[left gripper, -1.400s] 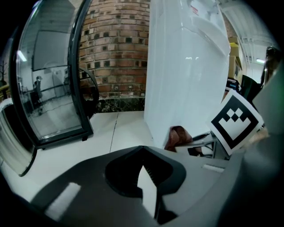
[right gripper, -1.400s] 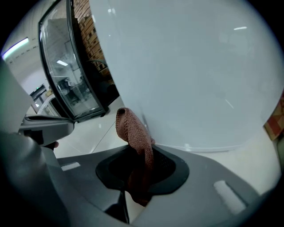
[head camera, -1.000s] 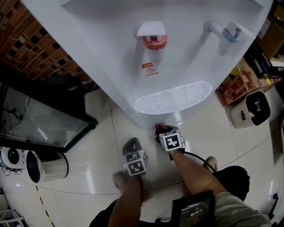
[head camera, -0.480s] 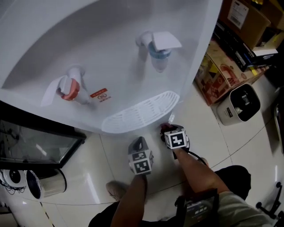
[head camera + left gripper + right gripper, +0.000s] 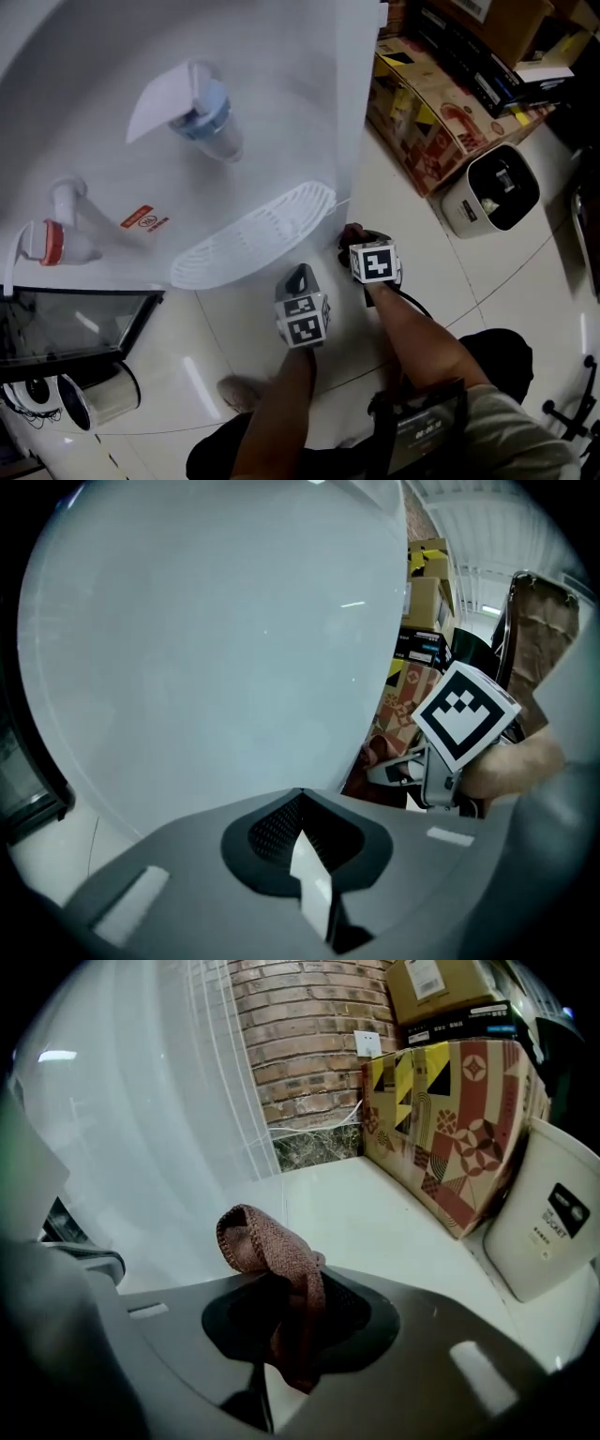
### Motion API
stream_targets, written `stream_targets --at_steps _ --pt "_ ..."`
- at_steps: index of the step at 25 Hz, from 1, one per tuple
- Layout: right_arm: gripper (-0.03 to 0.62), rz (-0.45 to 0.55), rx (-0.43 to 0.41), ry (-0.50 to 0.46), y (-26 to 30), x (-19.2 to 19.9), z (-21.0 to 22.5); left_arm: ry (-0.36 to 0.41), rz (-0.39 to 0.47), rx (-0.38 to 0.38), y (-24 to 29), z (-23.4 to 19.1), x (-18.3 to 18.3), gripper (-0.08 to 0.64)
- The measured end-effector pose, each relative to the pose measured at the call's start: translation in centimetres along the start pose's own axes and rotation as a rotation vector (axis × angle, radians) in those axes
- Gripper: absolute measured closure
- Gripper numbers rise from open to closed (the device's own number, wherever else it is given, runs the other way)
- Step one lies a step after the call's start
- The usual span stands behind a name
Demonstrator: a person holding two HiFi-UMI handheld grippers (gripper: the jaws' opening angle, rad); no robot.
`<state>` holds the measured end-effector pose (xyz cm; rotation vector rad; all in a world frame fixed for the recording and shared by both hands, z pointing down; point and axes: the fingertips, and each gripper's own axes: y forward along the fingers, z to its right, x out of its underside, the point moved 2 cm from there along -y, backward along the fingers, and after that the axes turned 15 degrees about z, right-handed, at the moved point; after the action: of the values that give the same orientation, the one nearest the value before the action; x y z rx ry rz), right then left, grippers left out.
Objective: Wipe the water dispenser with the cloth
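The white water dispenser (image 5: 187, 56) fills the upper left of the head view, with a blue tap (image 5: 204, 111), a red tap (image 5: 45, 244) and a white drip grille (image 5: 248, 234). My right gripper (image 5: 352, 240) is at the dispenser's right front corner, just right of the grille, shut on a brown woven cloth (image 5: 272, 1246). The cloth bunches up out of the jaws (image 5: 281, 1283) near the dispenser's white side wall (image 5: 141, 1129). My left gripper (image 5: 298, 277) is below the grille, shut and holding nothing (image 5: 300, 799). It faces the dispenser's front (image 5: 216, 639).
Printed cardboard boxes (image 5: 427, 103) and a white appliance (image 5: 492, 199) stand on the tiled floor to the right. A brick wall (image 5: 309, 1035) is behind them. A dark glass-fronted cabinet (image 5: 75, 323) and a white cylindrical container (image 5: 94, 394) are at the left.
Both grippers have moved sideways along the dispenser's front, from below the red tap to the right end of the grille. The cloth stays in the right jaws.
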<state>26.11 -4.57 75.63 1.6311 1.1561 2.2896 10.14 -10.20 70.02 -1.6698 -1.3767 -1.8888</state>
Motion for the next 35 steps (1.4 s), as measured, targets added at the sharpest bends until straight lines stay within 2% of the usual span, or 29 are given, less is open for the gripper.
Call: stream_targets --at_steps 6,15,21,30,35 --pt "0.491 0.002 -0.007 0.002 0.1 -0.2 0.3 0.003 -0.003 0.018 0.7 0.8 0.0 0.560" --pt "0.489 -0.027 -0.019 0.002 -1.4 1.6 -1.7 0.007 -0.009 -0.020 -1.6 -1.4 0.4 0.560" --pt "0.489 -0.050 -0.108 -0.025 -2.4 4.3 -7.3 -0.005 -0.021 -0.115 -5.0 -6.4 1.7 0.560" --pt "0.489 -0.074 -0.276 -0.088 -3.1 7.5 -17.7 -0.072 -0.036 -0.292 -11.9 -16.1 5.5 0.560" --pt "0.489 -0.096 -0.330 -0.127 -2.7 8.6 -21.5 -0.074 -0.027 -0.333 -14.1 -19.0 5.9 0.560"
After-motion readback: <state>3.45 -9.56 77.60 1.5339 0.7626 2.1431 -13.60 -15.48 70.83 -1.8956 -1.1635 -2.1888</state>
